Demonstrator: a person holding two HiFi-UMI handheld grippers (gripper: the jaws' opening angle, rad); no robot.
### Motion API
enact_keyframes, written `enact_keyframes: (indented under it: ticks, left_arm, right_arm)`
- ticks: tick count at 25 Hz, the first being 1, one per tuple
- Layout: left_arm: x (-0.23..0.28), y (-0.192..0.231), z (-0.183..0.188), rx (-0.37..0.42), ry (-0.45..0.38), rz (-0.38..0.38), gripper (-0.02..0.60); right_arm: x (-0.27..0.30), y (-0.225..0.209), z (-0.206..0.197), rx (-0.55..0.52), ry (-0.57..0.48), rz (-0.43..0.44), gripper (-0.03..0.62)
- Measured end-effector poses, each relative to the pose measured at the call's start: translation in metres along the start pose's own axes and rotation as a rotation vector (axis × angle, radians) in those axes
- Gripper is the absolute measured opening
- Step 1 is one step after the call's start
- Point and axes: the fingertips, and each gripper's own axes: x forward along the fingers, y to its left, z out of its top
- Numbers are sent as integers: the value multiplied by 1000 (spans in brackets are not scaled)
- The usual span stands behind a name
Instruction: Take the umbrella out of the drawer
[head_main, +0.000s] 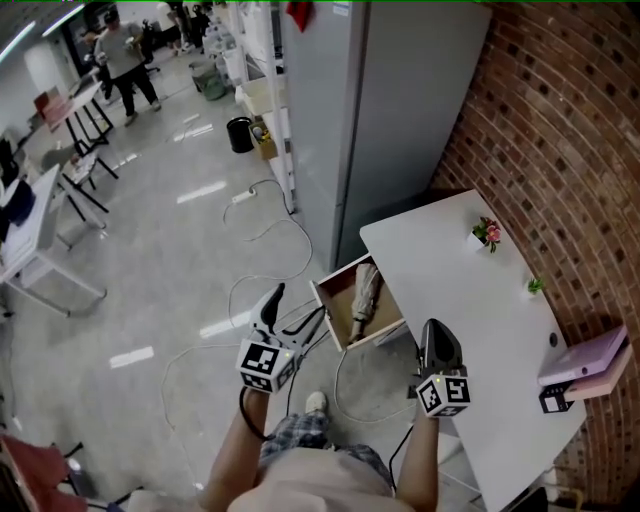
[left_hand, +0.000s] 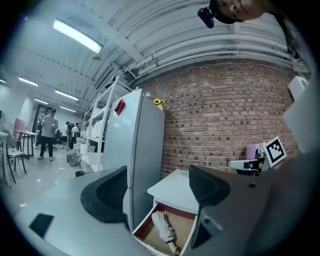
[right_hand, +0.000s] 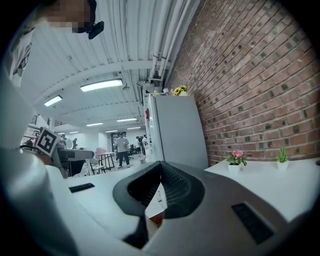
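The drawer (head_main: 335, 305) under the white table's left end stands pulled out. A folded beige umbrella (head_main: 364, 298) lies inside it, lengthwise. My left gripper (head_main: 290, 312) hovers just left of the drawer, open and holding nothing. In the left gripper view the umbrella (left_hand: 165, 227) shows low between the spread jaws of the left gripper (left_hand: 157, 186), still some way off. My right gripper (head_main: 437, 338) is held in front of the table's near edge, right of the drawer, shut and holding nothing. In the right gripper view the right gripper (right_hand: 160, 169) has its jaws pressed together, and only the drawer's corner (right_hand: 156, 218) peeks out below them.
A tall grey fridge (head_main: 345, 120) stands behind the drawer against a brick wall (head_main: 560, 150). On the white table (head_main: 470, 310) are a pink flower pot (head_main: 486, 234), a small green plant (head_main: 535, 286) and pink boxes (head_main: 597, 362). Cables (head_main: 260, 290) lie on the floor.
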Motion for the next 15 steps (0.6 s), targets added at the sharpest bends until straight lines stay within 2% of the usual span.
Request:
enact_keyframes:
  ticks: [7,15]
  left_arm:
    - [53,24,-2,-12,9,-17,371]
    - [86,33,-9,-29,27,-8,371]
  right_arm:
    - [41,-17,-3,3,11,-31,20]
    - [72,-29,-9,-1,47,-22,20]
